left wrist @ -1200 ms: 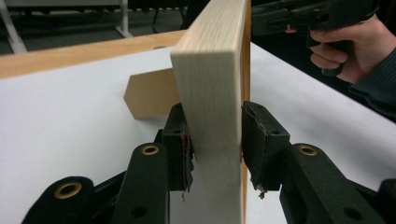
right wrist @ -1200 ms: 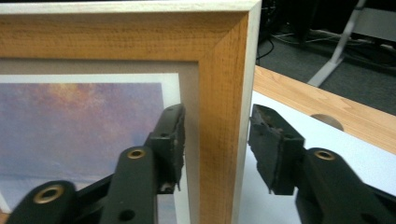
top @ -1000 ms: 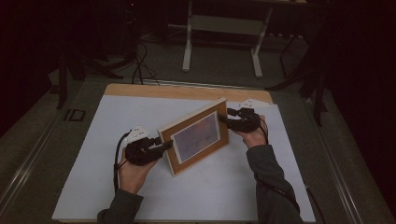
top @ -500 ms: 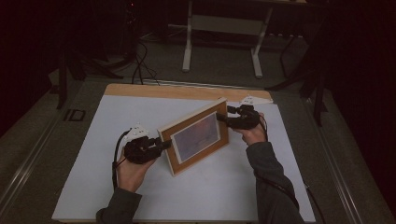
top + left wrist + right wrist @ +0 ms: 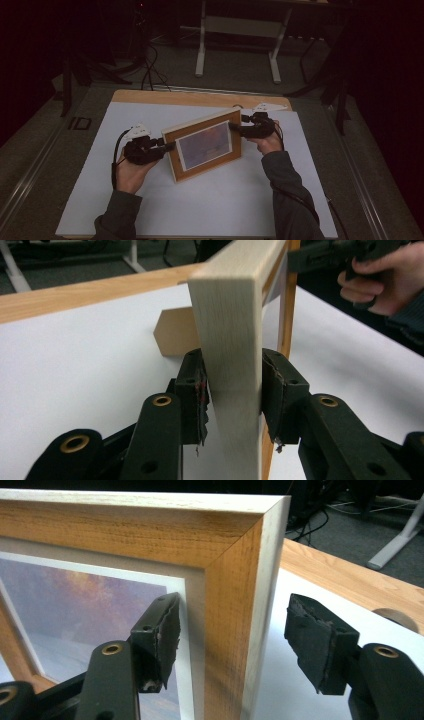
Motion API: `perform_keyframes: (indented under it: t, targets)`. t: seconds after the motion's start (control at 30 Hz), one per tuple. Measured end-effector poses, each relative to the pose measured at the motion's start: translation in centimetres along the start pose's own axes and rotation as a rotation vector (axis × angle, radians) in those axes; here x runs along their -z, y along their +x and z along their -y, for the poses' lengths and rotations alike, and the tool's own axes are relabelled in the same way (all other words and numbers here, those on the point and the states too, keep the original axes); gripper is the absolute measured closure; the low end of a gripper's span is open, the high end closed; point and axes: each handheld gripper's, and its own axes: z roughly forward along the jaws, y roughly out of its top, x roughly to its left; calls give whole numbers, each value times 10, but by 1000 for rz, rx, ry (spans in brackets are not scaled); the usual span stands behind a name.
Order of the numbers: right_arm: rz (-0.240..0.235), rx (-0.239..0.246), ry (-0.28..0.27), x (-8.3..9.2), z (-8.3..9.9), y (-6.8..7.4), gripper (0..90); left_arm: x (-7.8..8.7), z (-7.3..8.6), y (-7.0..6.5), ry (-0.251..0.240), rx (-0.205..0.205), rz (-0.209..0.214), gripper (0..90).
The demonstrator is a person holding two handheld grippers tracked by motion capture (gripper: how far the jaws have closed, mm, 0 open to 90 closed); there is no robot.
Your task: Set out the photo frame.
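Wooden picture frame (image 5: 206,145) stands upright on the white table cover (image 5: 200,210) about mid-table, long axis running from near-left to far-right, its sunset-coloured print facing the person; no writing or label legible. Left gripper (image 5: 169,146), held level in the left hand (image 5: 130,172), straddles the frame's left edge, jaws lately widened a little, pads (image 5: 197,395) right against the wood but a firm clamp can't be confirmed. Right gripper (image 5: 234,128), level in the right hand (image 5: 267,142), brackets the far-right corner with jaws spread wide, the outer one clear of the wood
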Motion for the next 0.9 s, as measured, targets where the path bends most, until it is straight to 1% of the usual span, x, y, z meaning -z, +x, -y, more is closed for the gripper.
perform_keyframes:
  t: [0.1, 0.17, 0.2, 0.3, 0.4, 0.47, 0.57, 0.73, 0.83, 0.9]
  targets:
    - [-26, -17, -3, -2, 0, -1, 373, 1, 0, -1, -4, 1, -8, 662]
    - [-44, -23, -7, -3, 1, -2, 373, 0, 1, -4, -2, -1, -22, 665]
    - [-51, -27, -9, -4, 1, -2, 372, 0, 1, -4, -4, 5, -24, 666]
    - [-77, -28, -7, -7, 2, -2, 371, -1, 4, -4, -25, 46, -19, 676]
    - [-98, -23, -3, -10, 2, 0, 361, -1, 4, -3, -27, 61, -14, 682]
    - [-103, -22, -2, -11, 2, 0, 361, -1, 4, -3, -25, 70, -8, 687]
    - [-116, -36, -9, -10, 4, -3, 374, -2, 4, -2, -29, 78, 3, 693]
    - [-120, -40, -10, -9, 5, -6, 379, -4, 3, 0, -33, 91, 22, 699]
    - [-121, -39, -7, -8, 5, -7, 385, -5, 3, 1, -35, 93, 27, 699]
    - [-120, -37, -4, -7, 5, -6, 391, -7, 3, 1, -35, 90, 21, 699]
